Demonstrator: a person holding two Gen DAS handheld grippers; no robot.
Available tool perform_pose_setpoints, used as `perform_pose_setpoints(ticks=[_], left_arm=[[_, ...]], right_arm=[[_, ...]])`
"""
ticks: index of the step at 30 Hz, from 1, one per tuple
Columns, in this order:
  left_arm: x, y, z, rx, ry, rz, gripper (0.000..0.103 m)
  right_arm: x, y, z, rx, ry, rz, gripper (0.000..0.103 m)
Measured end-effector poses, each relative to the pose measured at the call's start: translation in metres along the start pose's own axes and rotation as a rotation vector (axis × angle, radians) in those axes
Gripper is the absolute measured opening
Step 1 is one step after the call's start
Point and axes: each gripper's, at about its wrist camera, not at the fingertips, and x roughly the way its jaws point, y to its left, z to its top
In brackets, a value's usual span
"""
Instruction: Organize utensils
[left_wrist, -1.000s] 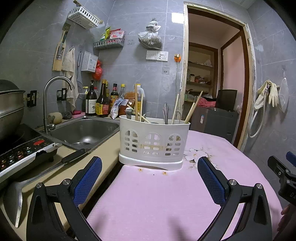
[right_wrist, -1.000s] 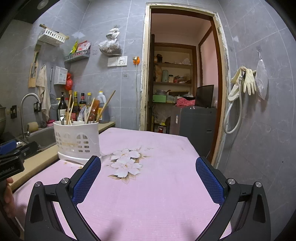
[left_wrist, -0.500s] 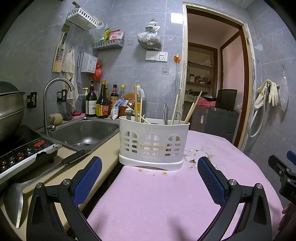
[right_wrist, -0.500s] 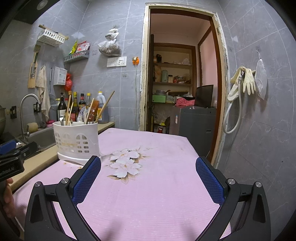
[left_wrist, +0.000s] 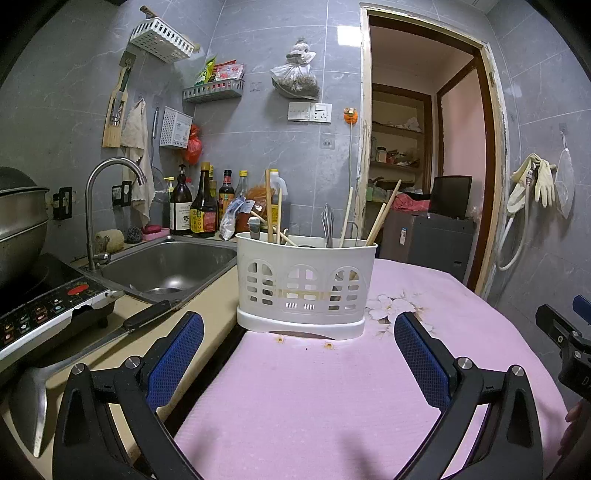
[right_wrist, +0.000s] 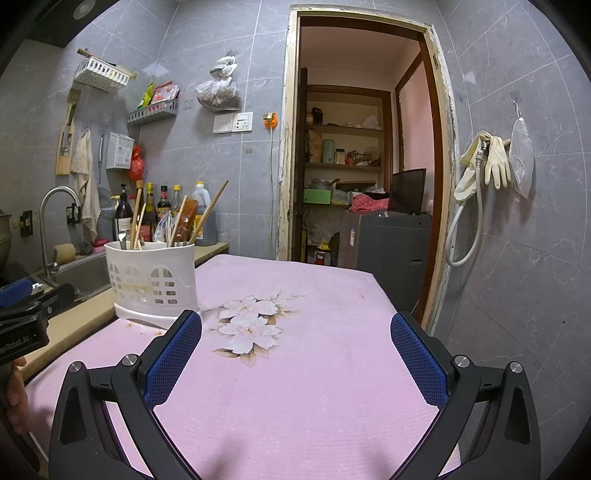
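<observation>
Nothing has shifted over the last second: the left gripper (left_wrist: 298, 345) and right gripper (right_wrist: 296, 341) both stay wide and empty, near the white holder (left_wrist: 306, 286), where chopsticks (left_wrist: 380, 218) and spoons already stand.

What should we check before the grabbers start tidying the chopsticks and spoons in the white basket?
1. Left gripper open and holding nothing: ok.
2. Right gripper open and holding nothing: ok.
3. White utensil holder standing upright on the pink tablecloth: ok.
4. Left gripper faces the holder with nothing in between: ok.
5. Chopsticks and metal utensil handles sorted by compartment: cannot tell, the wall hides the dividers.
6. Loose utensils outside the holder: not ok, a ladle and a knife lie on the counter beside the sink.
</observation>
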Motion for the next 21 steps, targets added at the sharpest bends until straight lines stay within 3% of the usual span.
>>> perform_pose_setpoints(ticks=[21], left_arm=[[0.0005,-0.0009,-0.0005,0.004,0.003,0.0,0.101]], right_arm=[[0.0007,-0.002,0.0004,0.001,0.007,0.001,0.103]])
